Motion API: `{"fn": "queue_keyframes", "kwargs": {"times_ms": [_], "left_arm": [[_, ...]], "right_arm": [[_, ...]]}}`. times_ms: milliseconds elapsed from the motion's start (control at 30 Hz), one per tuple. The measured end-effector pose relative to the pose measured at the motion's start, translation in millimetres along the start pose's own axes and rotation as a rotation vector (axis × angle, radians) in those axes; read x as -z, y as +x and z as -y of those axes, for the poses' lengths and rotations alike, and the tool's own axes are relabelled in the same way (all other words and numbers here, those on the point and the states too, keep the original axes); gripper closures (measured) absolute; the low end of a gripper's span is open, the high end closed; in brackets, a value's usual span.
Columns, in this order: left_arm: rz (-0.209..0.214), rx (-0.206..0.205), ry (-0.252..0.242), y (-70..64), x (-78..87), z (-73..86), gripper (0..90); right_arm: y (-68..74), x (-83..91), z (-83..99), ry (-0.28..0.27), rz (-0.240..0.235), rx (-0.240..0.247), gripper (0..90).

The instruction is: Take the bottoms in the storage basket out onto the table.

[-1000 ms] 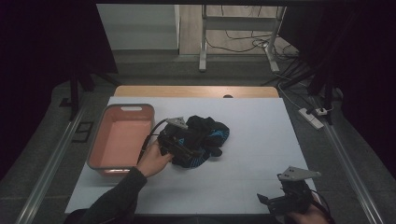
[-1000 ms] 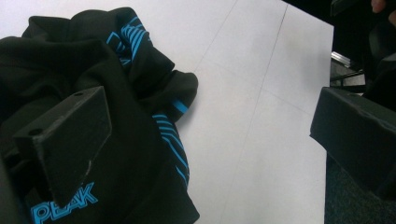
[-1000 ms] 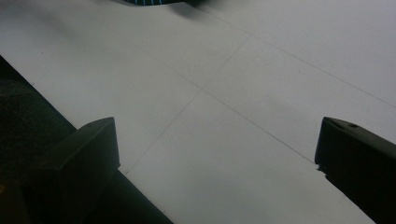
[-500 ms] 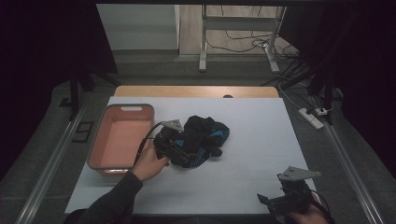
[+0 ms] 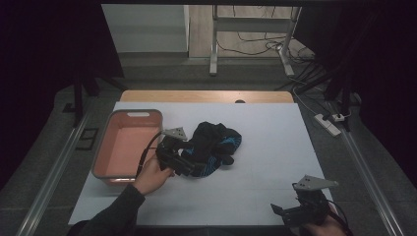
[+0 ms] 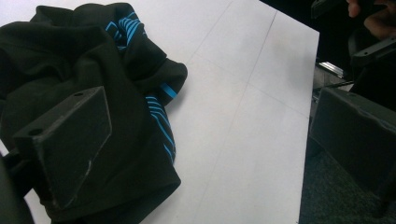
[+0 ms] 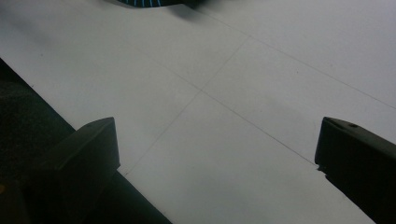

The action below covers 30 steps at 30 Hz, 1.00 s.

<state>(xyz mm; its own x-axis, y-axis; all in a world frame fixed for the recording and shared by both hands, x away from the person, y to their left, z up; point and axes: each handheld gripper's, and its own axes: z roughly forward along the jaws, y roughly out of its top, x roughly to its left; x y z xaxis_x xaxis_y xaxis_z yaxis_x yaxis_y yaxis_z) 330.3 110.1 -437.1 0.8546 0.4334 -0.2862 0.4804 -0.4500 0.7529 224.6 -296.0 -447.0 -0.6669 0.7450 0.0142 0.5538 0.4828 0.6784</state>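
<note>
Right, status: I'm at the garment w/ the left tongs, nothing gripped yet.
Garment [image 5: 212,147]: black cloth w/ blue stripes, bunched mid-table on the white table [image 5: 275,147], just right of the pink tub [image 5: 129,142].
Left gripper [image 5: 183,164]: at the heap's near-left edge; jaws spread wide, 1 jaw over the cloth, the other off over the table edge. Holds nothing.
Right gripper [image 5: 290,215]: near-right corner, well apart from the cloth; jaws wide, nothing between them.
Handling: I judge it soft, light, floppy; it'll sag and drape, not slip. Low breakage risk.
Where to grip: I'd pinch a thick fold at the near edge [image 6: 140,186], not a single layer, so it doesn't trail.
High view vs others: gives me tub, heap and both hands together.
Left gripper view: shows stripe detail [image 6: 159,116] and folds up close, plus the other hand far off.
Right gripper view: bare table [image 7: 210,93], a sliver of cloth [image 7: 140,2] at top.
</note>
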Motion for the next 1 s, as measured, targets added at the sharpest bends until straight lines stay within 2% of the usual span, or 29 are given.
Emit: {"fn": "queue_keyframes", "kwargs": {"times_ms": [133, 400, 667, 1000], "left_arm": [[-0.002, 0.003, -0.001, -0.9, 2.3, 3.0, 0.0], [-0.018, -0.01, 0.005, -4.5, 7.9, 8.1, 0.0], [-0.029, -0.006, 0.005, -6.9, 13.2, 14.5, 0.0], [-0.036, 0.02, -0.002, -7.2, 19.9, 23.9, 0.0]], "right_arm": [[0.0, 0.6, 0.0, -0.008, 0.003, -0.008, 0.0], [0.7, 0.6, -0.6, -0.014, 0.003, 0.003, 0.0], [2.2, 2.4, 0.1, -0.033, 0.014, 0.012, 0.0], [2.1, 2.3, 0.1, -0.033, 0.011, 0.012, 0.0]]}}
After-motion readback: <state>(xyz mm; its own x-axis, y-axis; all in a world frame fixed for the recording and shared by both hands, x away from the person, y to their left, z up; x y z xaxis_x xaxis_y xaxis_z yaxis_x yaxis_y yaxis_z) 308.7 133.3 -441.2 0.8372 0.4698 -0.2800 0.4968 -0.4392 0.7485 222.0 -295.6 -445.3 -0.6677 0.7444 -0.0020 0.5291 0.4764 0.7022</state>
